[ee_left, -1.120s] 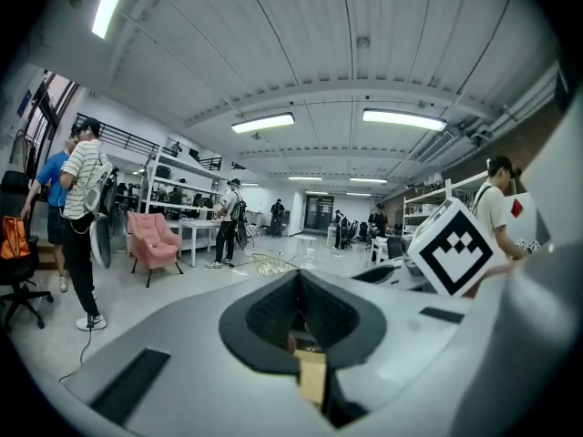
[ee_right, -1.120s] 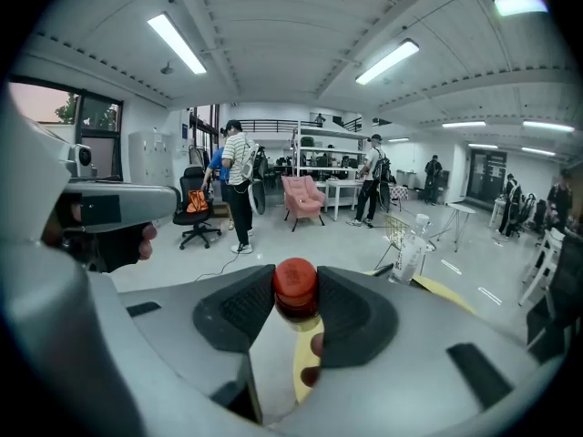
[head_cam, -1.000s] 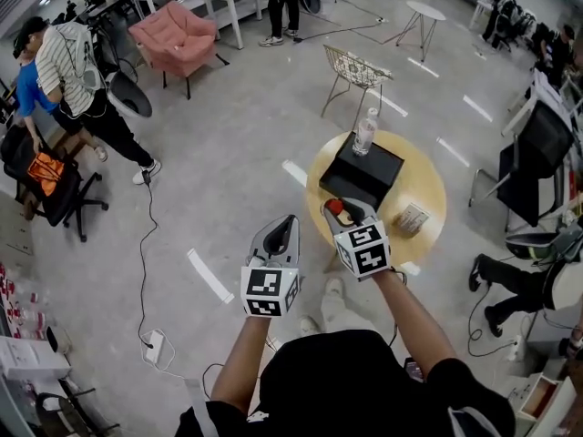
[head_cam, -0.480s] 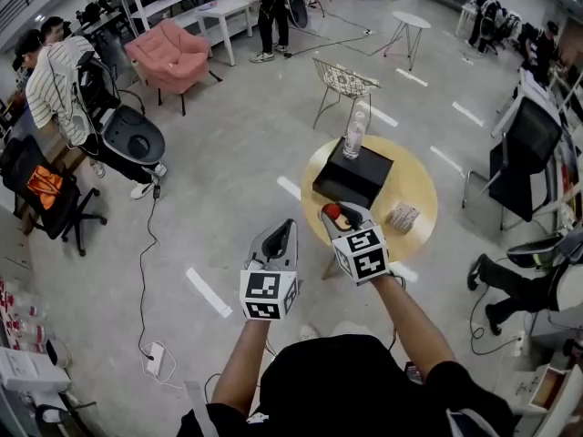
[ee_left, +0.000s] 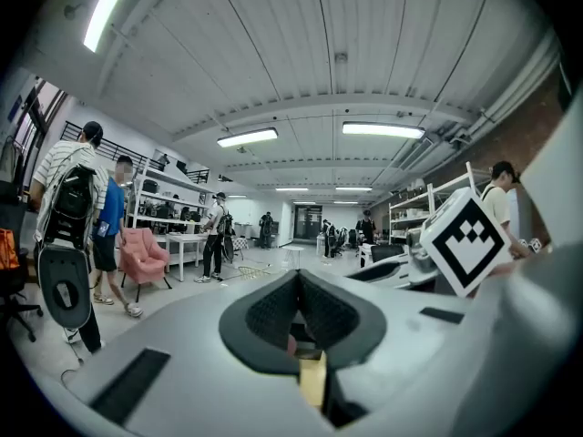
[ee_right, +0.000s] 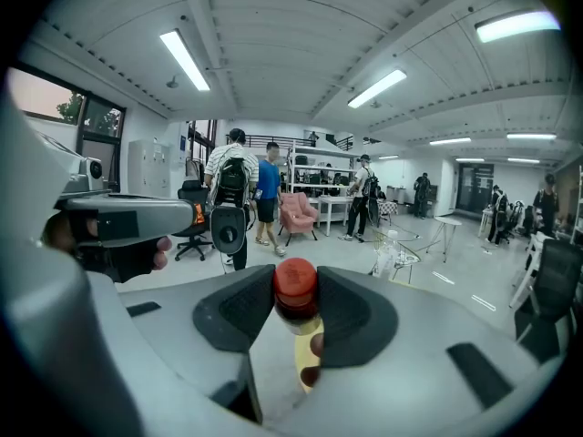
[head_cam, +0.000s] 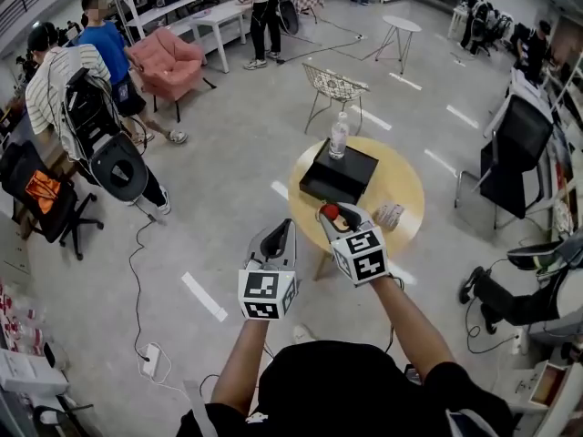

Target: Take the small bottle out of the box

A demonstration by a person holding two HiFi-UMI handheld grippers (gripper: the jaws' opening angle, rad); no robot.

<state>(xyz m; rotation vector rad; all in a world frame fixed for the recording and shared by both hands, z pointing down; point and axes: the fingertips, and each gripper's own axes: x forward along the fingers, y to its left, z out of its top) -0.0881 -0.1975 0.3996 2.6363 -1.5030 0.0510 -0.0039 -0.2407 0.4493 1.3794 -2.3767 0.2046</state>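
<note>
R gripper (ee_right: pixel 297 321) clamps small bottle (ee_right: pixel 296 291) near its red cap, clear of box (head_cam: pixel 339 178). L gripper (ee_left: pixel 297 309) closed, empty. We judge bottle light, rigid, slick: hold at neck, mod. force.

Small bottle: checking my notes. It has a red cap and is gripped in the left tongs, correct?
No: the right tongs grip the red-capped small bottle, as the right gripper view shows; the left tongs are shut on nothing.

Round wooden table (head_cam: pixel 404 178), black box (head_cam: pixel 339 176) on it, small patterned packet (head_cam: pixel 389 215) beside
</note>
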